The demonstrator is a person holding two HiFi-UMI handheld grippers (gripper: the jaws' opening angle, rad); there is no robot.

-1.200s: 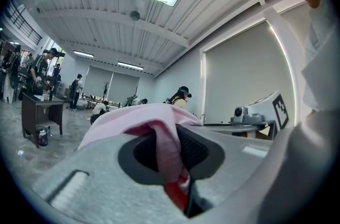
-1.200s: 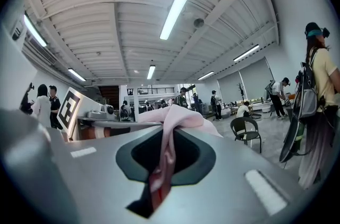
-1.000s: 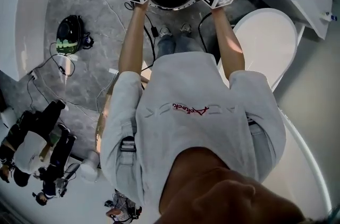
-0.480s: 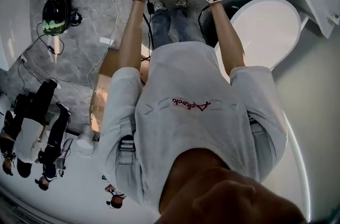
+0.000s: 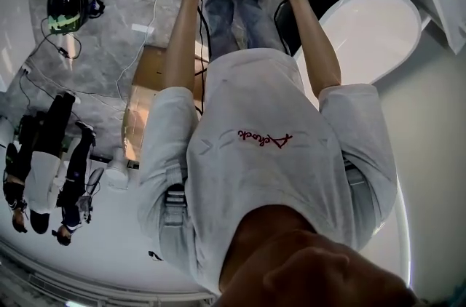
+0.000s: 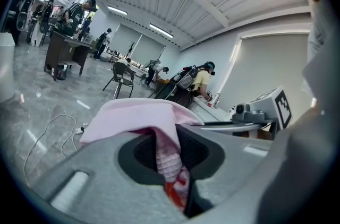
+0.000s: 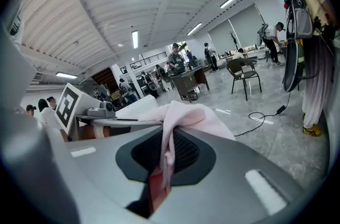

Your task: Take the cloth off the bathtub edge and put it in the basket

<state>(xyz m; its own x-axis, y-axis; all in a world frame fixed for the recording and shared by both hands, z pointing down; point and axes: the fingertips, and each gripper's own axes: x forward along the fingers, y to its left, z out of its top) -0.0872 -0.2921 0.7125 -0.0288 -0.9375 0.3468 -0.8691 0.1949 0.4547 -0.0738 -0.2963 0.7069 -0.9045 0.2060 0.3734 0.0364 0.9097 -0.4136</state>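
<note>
Left gripper view shows your left gripper (image 6: 175, 178) clamped on the pink cloth (image 6: 135, 114), and your right gripper (image 7: 158, 180) pinches its other end. The cloth spans between them, draped over both tips. Hold both pinches firm until the basket, unseen now, sits below.

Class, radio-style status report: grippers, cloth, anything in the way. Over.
Left gripper shut on cloth. Right gripper shut on it too. Cloth off the bathtub, held between both. Basket not in view; no obstruction seen.

Pink waffle-textured cloth (image 6: 139, 114), grey marbled floor (image 5: 102, 44), white bathtub (image 5: 364, 36)
</note>
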